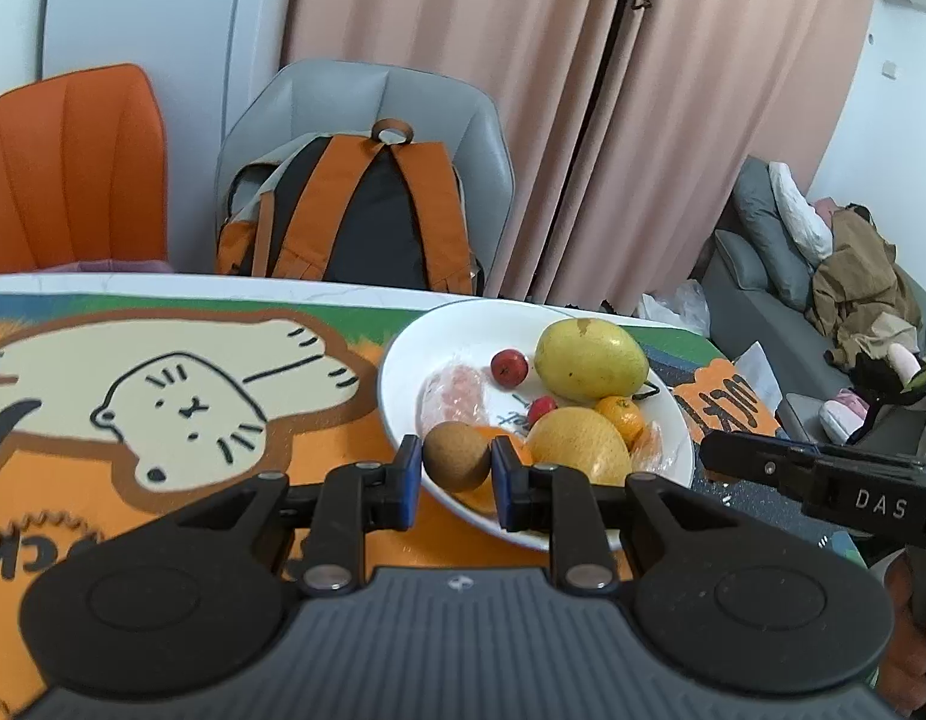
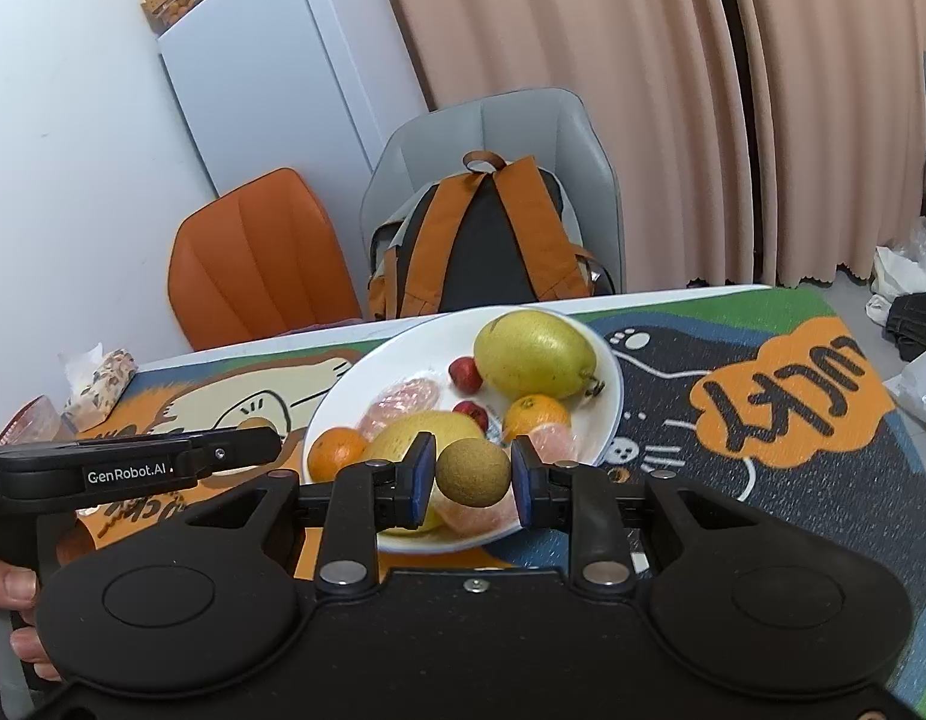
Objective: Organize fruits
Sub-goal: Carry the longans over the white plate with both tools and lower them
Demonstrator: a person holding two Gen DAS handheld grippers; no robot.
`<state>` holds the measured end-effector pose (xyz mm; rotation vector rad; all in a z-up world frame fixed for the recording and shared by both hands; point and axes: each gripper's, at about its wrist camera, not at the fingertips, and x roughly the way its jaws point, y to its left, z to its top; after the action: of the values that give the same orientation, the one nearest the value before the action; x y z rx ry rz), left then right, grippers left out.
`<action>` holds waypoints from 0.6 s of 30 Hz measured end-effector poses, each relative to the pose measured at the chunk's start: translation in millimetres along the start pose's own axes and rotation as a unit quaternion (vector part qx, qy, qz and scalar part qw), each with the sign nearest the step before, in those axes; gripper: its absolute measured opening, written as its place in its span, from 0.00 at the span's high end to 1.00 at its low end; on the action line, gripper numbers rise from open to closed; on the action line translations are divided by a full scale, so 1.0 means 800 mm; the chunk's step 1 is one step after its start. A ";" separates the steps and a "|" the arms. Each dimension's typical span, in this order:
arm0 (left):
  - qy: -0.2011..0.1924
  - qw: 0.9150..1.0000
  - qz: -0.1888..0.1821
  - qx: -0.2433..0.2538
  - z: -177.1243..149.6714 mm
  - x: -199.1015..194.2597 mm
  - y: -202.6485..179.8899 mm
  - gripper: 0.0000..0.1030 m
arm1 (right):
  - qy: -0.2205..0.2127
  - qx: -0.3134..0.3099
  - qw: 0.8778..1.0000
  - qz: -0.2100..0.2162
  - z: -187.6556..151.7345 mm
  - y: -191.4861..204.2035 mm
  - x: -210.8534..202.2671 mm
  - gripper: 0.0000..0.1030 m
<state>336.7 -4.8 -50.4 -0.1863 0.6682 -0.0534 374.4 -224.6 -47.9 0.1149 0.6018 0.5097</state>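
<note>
A white plate (image 1: 403,354) (image 2: 610,378) on the cartoon table mat holds a big yellow-green fruit (image 1: 589,360) (image 2: 532,354), a yellow fruit (image 1: 577,444), a tangerine (image 1: 622,414) (image 2: 535,414), an orange (image 2: 336,451), two small red fruits (image 1: 509,367) (image 2: 465,373) and pink wrapped pieces (image 1: 454,396). My left gripper (image 1: 456,456) is shut on a small round brown fruit (image 1: 457,465) above the plate's near rim. My right gripper (image 2: 472,468) is shut on a similar brown fruit (image 2: 472,474) over the plate's front. Each gripper shows side-on in the other's view, its tip hidden.
A grey chair (image 1: 445,114) with an orange-and-black backpack (image 1: 355,216) and an orange chair (image 1: 73,168) stand behind the table. A white fridge (image 2: 283,72) is at the back left, a sofa with clothes (image 1: 847,276) to the right. A snack packet (image 2: 100,387) lies at the mat's left.
</note>
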 end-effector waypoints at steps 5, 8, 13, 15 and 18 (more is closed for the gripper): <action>-0.006 1.000 -0.004 0.011 0.012 0.008 -0.009 0.78 | -0.002 -0.003 1.000 -0.003 0.008 -0.002 0.005 0.75; -0.005 1.000 -0.009 0.014 0.017 0.017 -0.014 0.78 | -0.003 -0.008 1.000 -0.005 0.012 -0.003 0.009 0.75; -0.005 1.000 -0.014 0.019 0.025 0.034 -0.023 0.78 | -0.002 -0.013 1.000 -0.008 0.019 -0.006 0.017 0.75; -0.004 1.000 -0.016 0.018 0.028 0.041 -0.025 0.78 | -0.002 -0.012 1.000 -0.009 0.022 -0.008 0.020 0.75; -0.007 1.000 -0.019 0.021 0.032 0.049 -0.028 0.77 | -0.003 -0.012 1.000 -0.008 0.025 -0.011 0.025 0.75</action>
<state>383.6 -27.4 -50.4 -0.1600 0.6484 -0.1030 403.1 -221.6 -43.8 0.0895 0.5898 0.4999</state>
